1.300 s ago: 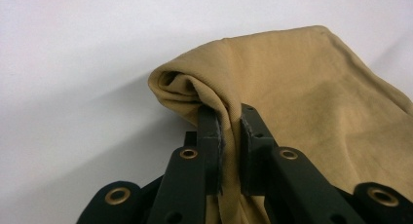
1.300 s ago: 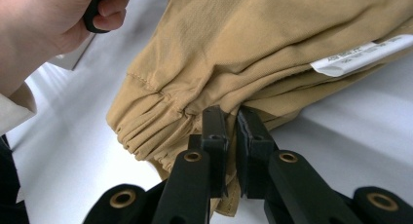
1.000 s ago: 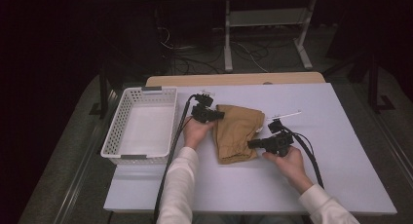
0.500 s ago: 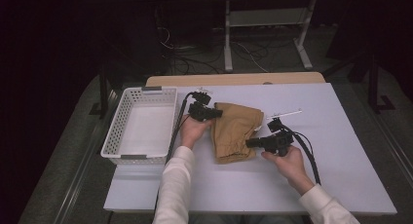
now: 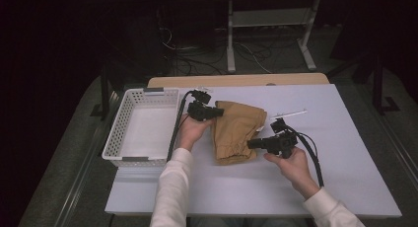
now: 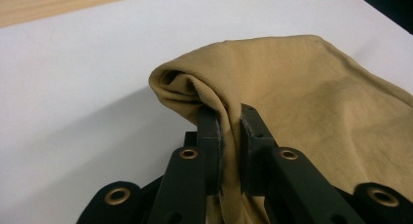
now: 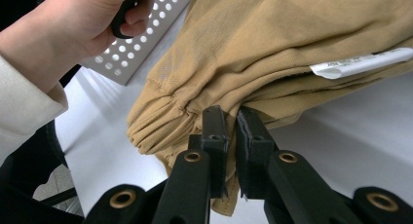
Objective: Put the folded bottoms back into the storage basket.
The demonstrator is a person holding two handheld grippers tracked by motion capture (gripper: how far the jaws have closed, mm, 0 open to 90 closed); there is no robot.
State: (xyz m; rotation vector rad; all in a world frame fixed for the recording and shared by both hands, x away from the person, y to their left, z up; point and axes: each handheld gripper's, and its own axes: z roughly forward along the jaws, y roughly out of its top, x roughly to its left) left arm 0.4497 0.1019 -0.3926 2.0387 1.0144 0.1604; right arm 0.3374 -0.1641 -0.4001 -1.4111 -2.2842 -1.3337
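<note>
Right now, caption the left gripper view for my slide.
Left gripper with jaws shut on a fold of tan cloth above the white table.

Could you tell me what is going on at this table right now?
A person holds a gripper in each hand and is handling a tan garment on the white table. The left gripper is clamped on a folded edge, the right gripper on the gathered hem. A white basket sits beside the left hand.
</note>
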